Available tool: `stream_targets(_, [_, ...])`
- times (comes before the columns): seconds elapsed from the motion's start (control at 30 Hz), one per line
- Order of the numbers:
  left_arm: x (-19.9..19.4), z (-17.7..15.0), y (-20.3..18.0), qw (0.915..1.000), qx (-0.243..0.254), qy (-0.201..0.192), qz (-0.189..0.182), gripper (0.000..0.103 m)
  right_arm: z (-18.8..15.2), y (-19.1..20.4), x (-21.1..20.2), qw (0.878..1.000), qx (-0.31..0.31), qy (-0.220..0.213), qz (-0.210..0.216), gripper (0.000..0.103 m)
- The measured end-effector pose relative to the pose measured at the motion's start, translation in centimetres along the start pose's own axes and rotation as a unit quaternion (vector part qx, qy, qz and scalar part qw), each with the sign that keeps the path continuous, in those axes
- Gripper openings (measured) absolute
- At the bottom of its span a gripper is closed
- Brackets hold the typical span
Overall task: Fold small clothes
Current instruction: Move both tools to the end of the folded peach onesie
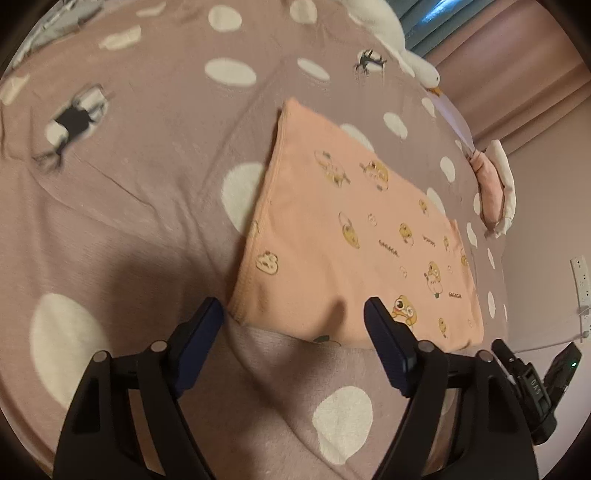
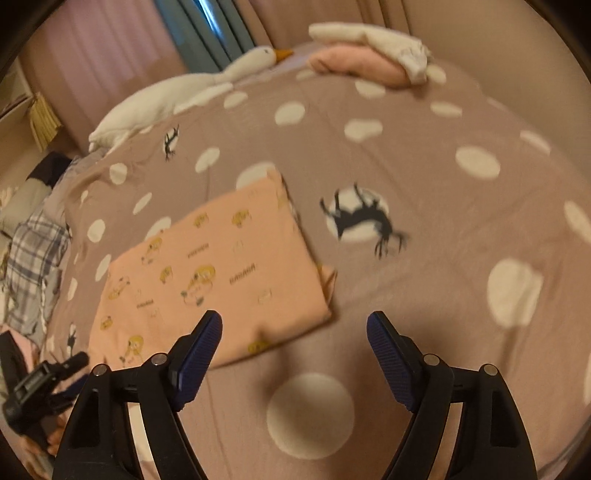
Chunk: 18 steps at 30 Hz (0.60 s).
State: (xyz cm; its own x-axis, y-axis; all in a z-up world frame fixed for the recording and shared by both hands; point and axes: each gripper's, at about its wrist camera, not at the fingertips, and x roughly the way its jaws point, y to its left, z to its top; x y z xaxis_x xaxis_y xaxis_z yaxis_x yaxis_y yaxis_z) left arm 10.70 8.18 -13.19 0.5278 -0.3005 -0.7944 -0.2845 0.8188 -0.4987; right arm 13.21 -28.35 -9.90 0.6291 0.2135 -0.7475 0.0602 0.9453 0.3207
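Goose plush (image 2: pixel 192 88) and pink-and-white folded pile (image 2: pixel 369 55) are lying at far edge of bed; plaid cloth (image 2: pixel 33 258) at left. Mauve dotted bedspread (image 2: pixel 424 166) is filling the view, curtains behind. Folded peach garment (image 1: pixel 343 236) is lying flat mid-bed. Left gripper (image 1: pixel 293 317) & right gripper (image 2: pixel 294 325) are both gaping wide, holding nothing.

Mauve polka-dot bedspread (image 2: pixel 424 177), pink curtains (image 1: pixel 517 74), teal curtain (image 2: pixel 195 33), dim warm light.
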Motion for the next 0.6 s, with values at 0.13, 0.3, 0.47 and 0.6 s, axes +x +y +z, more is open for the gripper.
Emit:
stream_targets(0.13, [1.2,0.3,0.0,1.0000,-0.005,0.003,-0.002,0.078,-0.7,-0.2,1.8,0.999,0.018,0.025,0.012,0.078])
stream_targets(0.3, [2.1,1.0,-0.2,0.9999,-0.009,-0.002,-0.014,0.069,-0.9,-0.4,4.3,0.998,0.035,0.052,0.021,0.071])
stream_targets(0.47, [2.7,1.3,-0.6,0.9999,-0.007,-0.009,-0.008,0.046,-0.4,-0.6,5.6,0.996,0.055,0.050,0.042,0.053])
stream_targets(0.6, [3.1,1.2,-1.3,0.9997,0.016,0.003,-0.018,0.014,0.2,-0.5,6.2,0.996,0.062,0.048,0.033,0.030])
